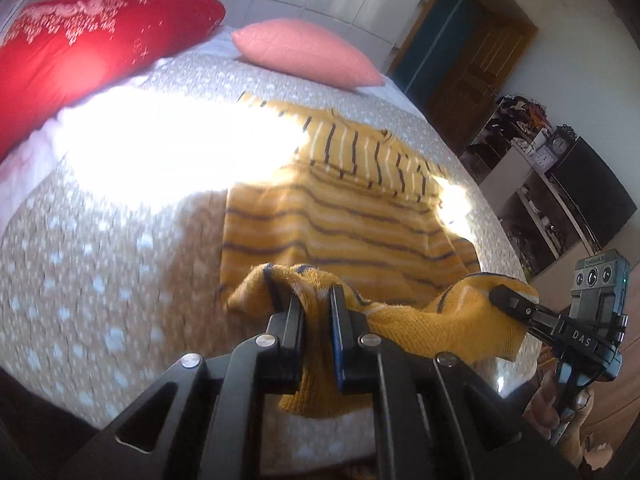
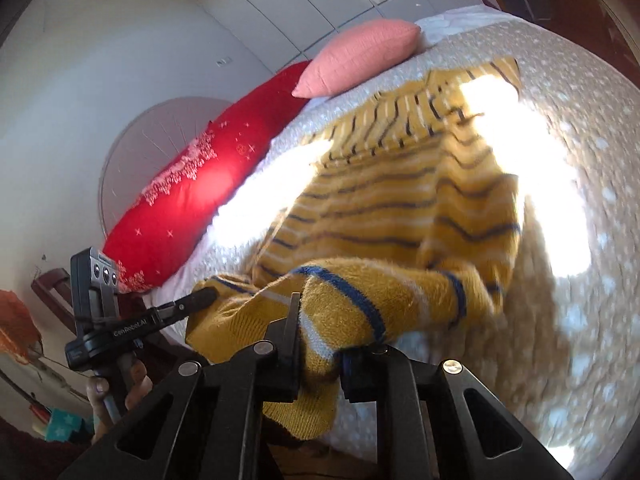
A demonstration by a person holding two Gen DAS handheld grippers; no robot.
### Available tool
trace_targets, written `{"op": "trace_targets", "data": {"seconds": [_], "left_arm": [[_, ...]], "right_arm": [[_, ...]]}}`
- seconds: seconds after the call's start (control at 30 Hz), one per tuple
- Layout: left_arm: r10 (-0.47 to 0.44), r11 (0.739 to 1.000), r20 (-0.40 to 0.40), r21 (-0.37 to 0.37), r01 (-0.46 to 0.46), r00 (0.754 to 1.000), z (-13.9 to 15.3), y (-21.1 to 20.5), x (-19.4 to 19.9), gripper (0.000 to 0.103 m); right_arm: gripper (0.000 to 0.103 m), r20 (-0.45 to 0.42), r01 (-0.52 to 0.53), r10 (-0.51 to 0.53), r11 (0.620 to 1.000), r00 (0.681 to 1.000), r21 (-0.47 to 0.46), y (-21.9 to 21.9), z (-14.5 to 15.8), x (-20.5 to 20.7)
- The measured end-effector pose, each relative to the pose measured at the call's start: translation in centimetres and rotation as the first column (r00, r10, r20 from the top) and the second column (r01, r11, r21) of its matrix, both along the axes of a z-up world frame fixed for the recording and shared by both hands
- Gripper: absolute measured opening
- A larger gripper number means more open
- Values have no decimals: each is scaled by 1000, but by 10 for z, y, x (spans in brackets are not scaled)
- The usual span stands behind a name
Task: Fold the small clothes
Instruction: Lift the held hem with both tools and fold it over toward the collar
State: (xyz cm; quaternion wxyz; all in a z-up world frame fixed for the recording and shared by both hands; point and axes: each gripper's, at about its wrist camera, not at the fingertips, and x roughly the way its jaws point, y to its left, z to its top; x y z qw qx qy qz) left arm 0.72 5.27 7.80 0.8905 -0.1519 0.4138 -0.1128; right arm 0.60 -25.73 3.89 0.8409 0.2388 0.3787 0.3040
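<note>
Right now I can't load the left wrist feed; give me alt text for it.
The left gripper is shut on the near hem of a yellow striped sweater lying on a dotted bedspread, while the right gripper clamps the same hem further right. A red pillow and a pink pillow lie beyond.

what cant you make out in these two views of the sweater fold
- Left wrist view: sun glare washes out the far left of the sweater.
- Right wrist view: the right gripper hides the hem it pinches; glare whitens the sweater's right side.
- Both views: motion blur smears the bedspread pattern.
</note>
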Motion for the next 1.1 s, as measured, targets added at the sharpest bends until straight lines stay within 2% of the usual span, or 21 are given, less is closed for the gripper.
{"op": "trace_targets", "data": {"seconds": [0.1, 0.17, 0.27, 0.33, 0.43, 0.57, 0.63, 0.67, 0.7, 0.73, 0.77, 0.83, 0.87, 0.9, 0.97, 1.1], "left_arm": [[-7, 1000, 53, 1, 7, 999, 24, -7, 56, 11], [8, 1000, 57, 24, -9, 998, 31, -12, 100, 11], [30, 1000, -26, 5, -29, 999, 18, -14, 166, 11], [29, 999, -76, -11, -30, 997, 6, -13, 203, 11], [41, 999, -88, 21, -39, 995, -2, -18, 241, 11], [51, 999, -107, 24, -49, 993, -10, -18, 270, 16], [46, 998, -126, -40, -51, 991, -11, -9, 275, 33], [34, 995, -116, -93, -45, 993, -8, -4, 273, 40], [29, 989, -94, -140, -42, 995, -3, 2, 268, 55], [35, 984, -66, -170, -46, 997, 3, 8, 261, 66], [48, 982, -41, -181, -55, 998, 9, 12, 253, 69], [71, 980, -6, -188, -71, 997, 20, 20, 236, 76], [83, 978, 1, -191, -81, 997, 22, 23, 225, 78], [101, 977, 1, -187, -99, 995, 23, 26, 215, 82], [136, 977, -4, -165, -134, 991, 21, 32, 194, 83], [244, 967, 32, -82, -241, 969, 8, 44, 153, 85]], "right_arm": [[16, 21, 35, -35, 999, 999, 34, -2, 20, 58], [16, -8, 62, -61, 997, 998, 54, -5, 23, 101], [16, -103, 115, -107, 990, 989, 77, -11, 9, 163], [16, -131, 136, -127, 989, 983, 60, -14, 0, 192], [16, -141, 158, -151, 987, 978, 39, -17, -6, 225], [18, -164, 186, -177, 981, 971, 47, -20, -17, 259], [22, -220, 221, -195, 970, 956, 97, -27, -27, 274], [32, -253, 233, -190, 961, 949, 150, -31, -34, 282], [45, -282, 238, -174, 948, 944, 211, -35, -40, 289], [51, -306, 240, -153, 933, 940, 270, -38, -45, 296], [56, -323, 252, -148, 916, 935, 312, -42, -48, 301], [57, -338, 293, -173, 891, 925, 346, -49, -49, 308], [59, -332, 316, -201, 885, 922, 342, -51, -46, 309], [66, -324, 342, -237, 883, 916, 321, -53, -42, 311], [76, -306, 390, -310, 886, 900, 250, -56, -33, 311], [76, -246, 379, -345, 919, 906, 108, -47, -9, 302]]}}
